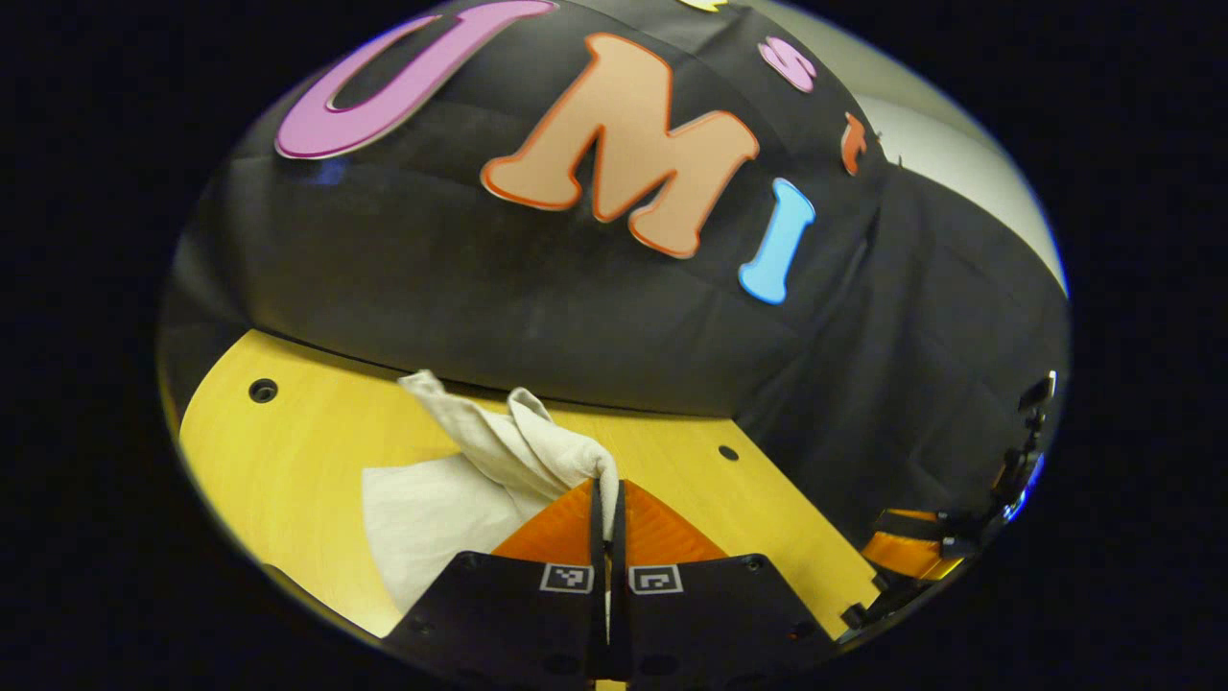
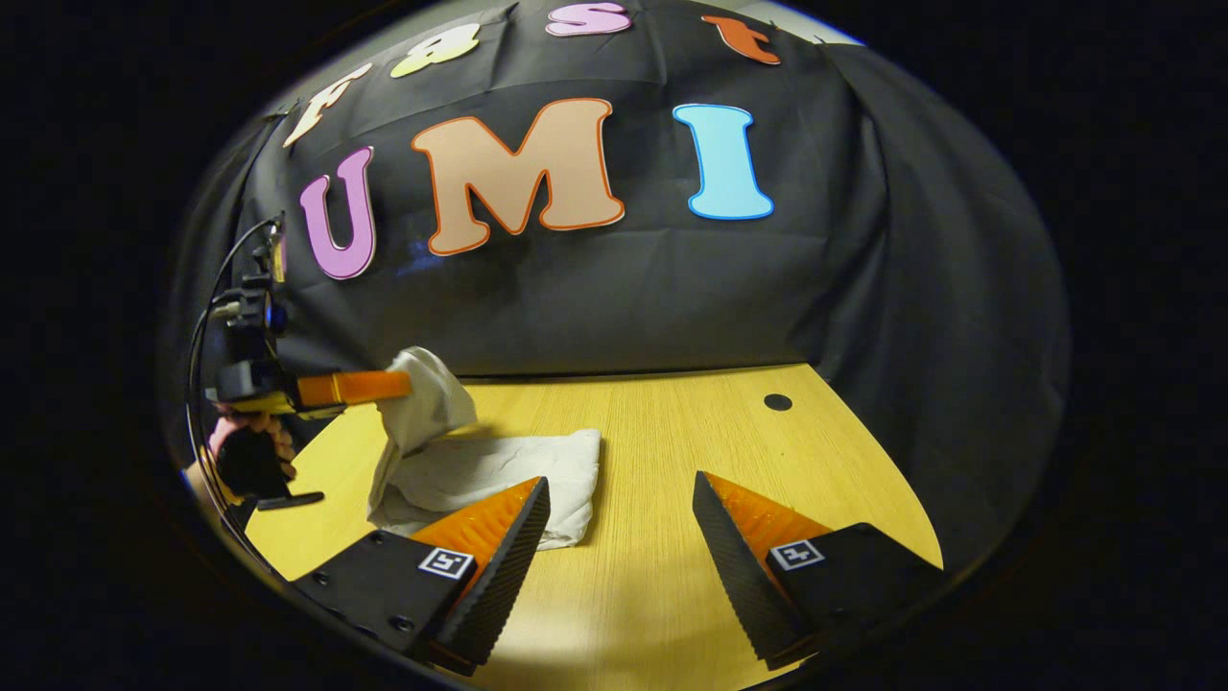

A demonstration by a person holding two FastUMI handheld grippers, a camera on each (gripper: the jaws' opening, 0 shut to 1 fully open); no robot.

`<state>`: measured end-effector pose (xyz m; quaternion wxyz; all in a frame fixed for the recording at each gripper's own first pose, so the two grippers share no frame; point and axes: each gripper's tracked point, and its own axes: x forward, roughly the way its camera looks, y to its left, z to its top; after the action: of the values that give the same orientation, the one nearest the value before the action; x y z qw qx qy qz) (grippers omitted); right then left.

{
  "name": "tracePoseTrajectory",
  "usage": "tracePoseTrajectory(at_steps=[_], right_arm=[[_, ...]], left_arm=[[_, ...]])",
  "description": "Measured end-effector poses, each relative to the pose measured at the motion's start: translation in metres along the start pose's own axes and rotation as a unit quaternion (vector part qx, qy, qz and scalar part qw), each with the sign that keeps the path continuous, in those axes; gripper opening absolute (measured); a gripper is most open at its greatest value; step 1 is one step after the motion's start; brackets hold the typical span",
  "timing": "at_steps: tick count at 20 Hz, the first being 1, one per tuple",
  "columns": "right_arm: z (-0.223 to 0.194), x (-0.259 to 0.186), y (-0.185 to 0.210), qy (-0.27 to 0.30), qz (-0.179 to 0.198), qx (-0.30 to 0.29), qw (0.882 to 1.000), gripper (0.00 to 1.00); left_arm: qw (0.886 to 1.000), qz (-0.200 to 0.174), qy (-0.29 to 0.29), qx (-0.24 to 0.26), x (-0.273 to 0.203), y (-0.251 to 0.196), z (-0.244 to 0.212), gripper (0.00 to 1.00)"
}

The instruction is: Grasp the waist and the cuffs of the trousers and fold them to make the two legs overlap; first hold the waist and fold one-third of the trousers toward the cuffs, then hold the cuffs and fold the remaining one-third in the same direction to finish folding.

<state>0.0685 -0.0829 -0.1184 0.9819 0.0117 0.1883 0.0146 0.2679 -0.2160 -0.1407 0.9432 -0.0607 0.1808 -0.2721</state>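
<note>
left gripper (image 1: pixel 608 499): fingers pinched on trousers (image 1: pixel 451 499), fold lifted
trousers: rest lies on table (image 1: pixel 288 432), near back edge

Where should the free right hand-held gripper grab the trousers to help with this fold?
Judging by the pose, take the trousers at the near right corner of the flat folded edge, coming in low from the right hand-held gripper, whose jaws stand open. That edge lies flat on the table with bare wood beside it. The left hand-held gripper pinches the lifted end.
</note>
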Motion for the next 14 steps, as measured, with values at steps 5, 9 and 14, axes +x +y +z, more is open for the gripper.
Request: tracePoseTrajectory(at_steps=[5, 9, 14], right_arm=[[-0.003, 0.001, -0.009, 0.005, 0.008, 0.004, 1.000, 0.96], [-0.003, 0.003, -0.008, 0.007, 0.016, 0.007, 1.000, 0.96], [-0.008, 0.005, 0.004, 0.012, 0.030, 0.011, 0.999, 0.96]], left_arm=[[0.992, -0.053, 0.090, 0.072, 0.024, -0.042, -0.082, 0.19], [0.990, -0.071, 0.108, 0.051, 0.029, -0.065, -0.103, 0.63], [0.998, -0.004, 0.051, 0.039, -0.001, -0.037, -0.059, 0.96]])
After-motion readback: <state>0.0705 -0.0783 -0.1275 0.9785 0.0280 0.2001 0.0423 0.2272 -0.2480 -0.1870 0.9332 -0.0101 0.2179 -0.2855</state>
